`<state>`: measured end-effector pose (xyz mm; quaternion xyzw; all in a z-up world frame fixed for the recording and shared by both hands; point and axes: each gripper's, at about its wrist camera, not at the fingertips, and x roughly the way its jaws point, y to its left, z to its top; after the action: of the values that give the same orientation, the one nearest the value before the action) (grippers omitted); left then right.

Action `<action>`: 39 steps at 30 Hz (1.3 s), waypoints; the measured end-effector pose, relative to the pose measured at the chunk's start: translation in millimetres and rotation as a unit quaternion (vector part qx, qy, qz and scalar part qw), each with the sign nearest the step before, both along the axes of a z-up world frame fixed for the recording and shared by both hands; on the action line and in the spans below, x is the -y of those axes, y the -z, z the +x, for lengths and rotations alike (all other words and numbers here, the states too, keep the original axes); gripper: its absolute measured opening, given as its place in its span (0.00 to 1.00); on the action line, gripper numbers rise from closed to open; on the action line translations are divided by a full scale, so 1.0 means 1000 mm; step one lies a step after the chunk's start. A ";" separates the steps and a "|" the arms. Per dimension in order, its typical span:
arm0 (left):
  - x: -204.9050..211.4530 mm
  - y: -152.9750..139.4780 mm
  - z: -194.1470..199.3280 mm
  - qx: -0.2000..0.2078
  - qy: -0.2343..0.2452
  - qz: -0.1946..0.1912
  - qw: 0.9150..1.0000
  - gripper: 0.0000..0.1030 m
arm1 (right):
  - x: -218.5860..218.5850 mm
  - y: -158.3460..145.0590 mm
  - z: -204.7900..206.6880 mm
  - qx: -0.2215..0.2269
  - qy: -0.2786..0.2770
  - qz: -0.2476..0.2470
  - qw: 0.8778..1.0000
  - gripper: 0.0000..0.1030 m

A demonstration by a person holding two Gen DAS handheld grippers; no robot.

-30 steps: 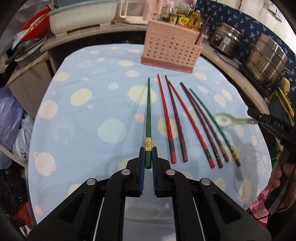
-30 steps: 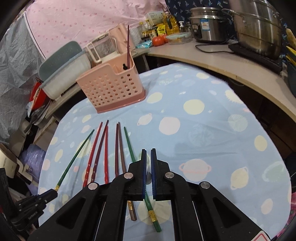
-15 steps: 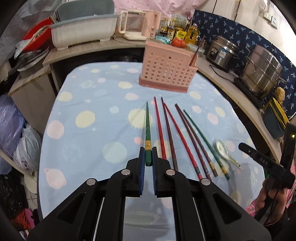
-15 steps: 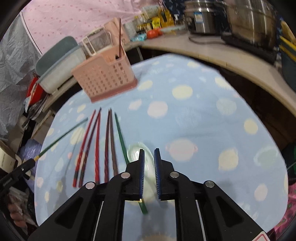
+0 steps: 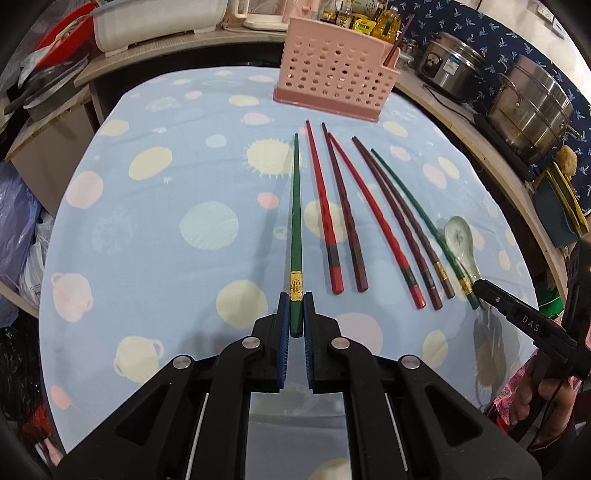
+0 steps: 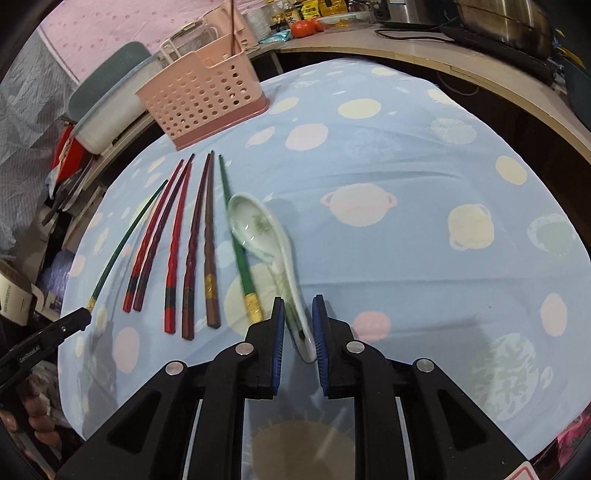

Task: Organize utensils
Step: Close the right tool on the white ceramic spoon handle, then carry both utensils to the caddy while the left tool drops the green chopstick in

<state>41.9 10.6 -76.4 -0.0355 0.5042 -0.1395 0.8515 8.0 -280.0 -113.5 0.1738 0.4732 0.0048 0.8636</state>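
My left gripper (image 5: 294,314) is shut on the butt end of a green chopstick (image 5: 295,221), which points toward the pink perforated utensil basket (image 5: 332,81). Several red, brown and green chopsticks (image 5: 384,218) lie side by side on the blue planet-print cloth. My right gripper (image 6: 298,325) is open, its jaws on either side of the handle of a white ceramic spoon (image 6: 258,229) lying on the cloth beside another green chopstick (image 6: 238,251). The basket (image 6: 203,99) holds one dark chopstick.
The round table's blue cloth (image 5: 166,229) ends at edges on all sides. A curved wooden counter (image 6: 443,74) behind carries steel pots (image 5: 532,107), a rice cooker (image 5: 450,70), bottles and a white tub (image 5: 159,22).
My right gripper came down to the cloth with the spoon and opened its jaws; the spoon now lies on the cloth. My left gripper keeps its hold on the green chopstick.
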 end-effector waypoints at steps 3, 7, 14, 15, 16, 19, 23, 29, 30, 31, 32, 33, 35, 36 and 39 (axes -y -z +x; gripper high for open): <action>0.000 0.009 -0.001 -0.012 0.001 0.002 1.000 0.07 | -0.005 0.000 -0.002 0.004 -0.007 -0.020 1.000 0.16; 0.001 0.017 -0.002 -0.022 0.002 0.001 1.000 0.07 | -0.004 0.000 -0.005 0.006 -0.005 -0.024 1.000 0.10; 0.002 0.024 -0.005 -0.025 -0.001 -0.005 1.000 0.07 | -0.003 -0.007 -0.009 0.014 0.003 -0.020 1.000 0.07; 0.002 0.024 -0.004 -0.023 -0.001 -0.006 1.000 0.07 | -0.003 -0.009 -0.009 0.016 0.004 -0.019 1.000 0.07; 0.002 0.024 -0.004 -0.022 -0.001 -0.005 1.000 0.07 | -0.003 -0.012 -0.009 0.019 0.004 -0.019 1.000 0.07; 0.002 0.020 -0.004 -0.020 0.002 -0.004 1.000 0.07 | -0.002 -0.025 -0.010 0.034 0.006 -0.016 0.999 0.07; -0.002 0.001 -0.004 -0.001 0.005 -0.010 1.000 0.07 | -0.001 -0.048 -0.009 0.060 0.009 -0.019 0.998 0.07; -0.010 -0.055 0.007 0.062 -0.004 -0.021 0.998 0.07 | 0.004 -0.083 0.003 0.097 0.012 -0.028 0.995 0.06; -0.010 -0.064 0.010 0.073 -0.005 -0.021 0.997 0.07 | 0.004 -0.088 0.006 0.102 0.012 -0.029 0.994 0.06; -0.010 -0.075 0.014 0.087 -0.005 -0.021 0.996 0.07 | 0.004 -0.093 0.010 0.108 0.010 -0.032 0.994 0.06; -0.010 -0.085 0.019 0.101 -0.005 -0.021 0.995 0.07 | 0.004 -0.097 0.014 0.114 0.010 -0.035 0.993 0.06; -0.011 -0.097 0.024 0.114 -0.007 -0.020 0.993 0.07 | 0.003 -0.102 0.018 0.119 0.010 -0.037 0.992 0.06; -0.011 -0.117 0.035 0.139 -0.008 -0.021 0.990 0.07 | 0.002 -0.113 0.027 0.132 0.008 -0.040 0.990 0.06; -0.010 -0.129 0.042 0.153 -0.008 -0.021 0.988 0.07 | 0.002 -0.118 0.031 0.137 0.007 -0.042 0.990 0.06; -0.008 -0.160 0.061 0.193 -0.009 -0.017 0.981 0.07 | 0.000 -0.132 0.049 0.152 0.003 -0.042 0.988 0.06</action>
<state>103.1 18.3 84.0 -0.0264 0.3278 -0.1445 0.9333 57.3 -279.9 18.9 0.1358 0.3361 0.0083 0.9320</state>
